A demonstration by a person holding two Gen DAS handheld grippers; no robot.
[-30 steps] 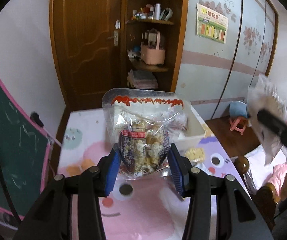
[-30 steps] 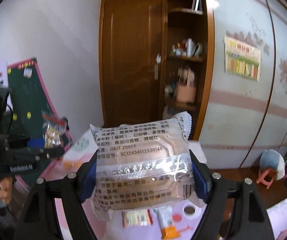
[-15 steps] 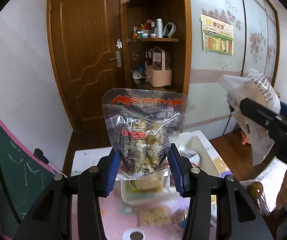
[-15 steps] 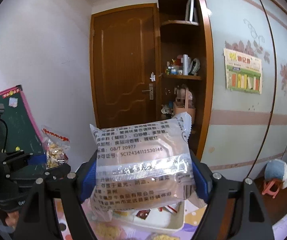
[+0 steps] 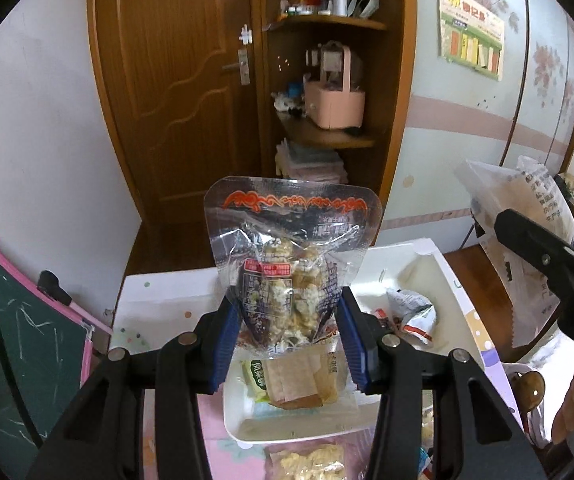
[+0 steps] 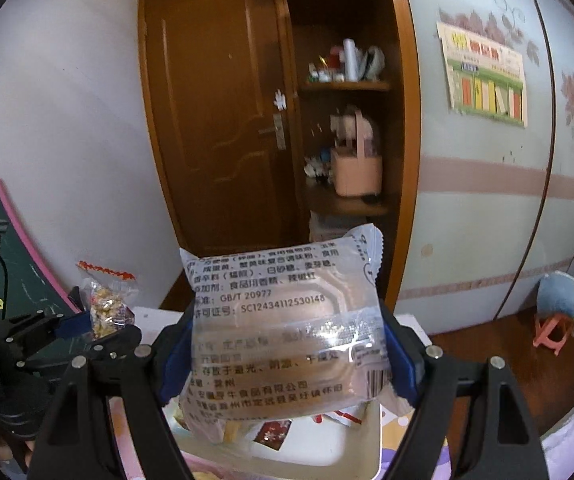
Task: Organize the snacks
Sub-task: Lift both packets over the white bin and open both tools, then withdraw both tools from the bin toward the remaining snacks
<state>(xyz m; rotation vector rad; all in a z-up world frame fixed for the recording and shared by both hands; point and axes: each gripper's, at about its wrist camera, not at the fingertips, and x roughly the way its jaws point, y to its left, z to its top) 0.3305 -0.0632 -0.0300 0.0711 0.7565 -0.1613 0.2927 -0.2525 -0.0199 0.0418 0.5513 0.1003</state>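
The left gripper [image 5: 289, 330] has its jaws closed on the lower part of a clear snack bag [image 5: 289, 264] with a red wavy band along its top seal and pale, crumbly pieces inside. The bag stands upright between the blue pads [image 5: 223, 344], most of it rising above them.

Below and just beyond these jaws sits a white tray [image 5: 451, 280] on a pink patterned worktop [image 5: 175, 308]. In the tray, under the jaws, lie a flat brown-wrapped snack [image 5: 295, 380] and, to the right of the jaws, a crumpled white and red packet [image 5: 411, 312]. Nearer than the tray, below the jaws, another clear bag of pale pieces [image 5: 311, 460] lies on the worktop.

The right gripper [image 6: 283, 352] has its jaws closed on a clear wrapped cake [image 6: 283, 328] printed with dark text; the packet fills the gap between the blue pads [image 6: 401, 360] and sticks out above and below them. Under these jaws the white tray [image 6: 371, 436] shows again, with loose packets in it.

From the left wrist view, the right gripper [image 5: 527, 248] and its wrapped cake [image 5: 527, 216] appear to the right of the left jaws, held above the tray's right edge. From the right wrist view, the left gripper [image 6: 87, 328] and its snack bag [image 6: 105, 304] appear to the left.
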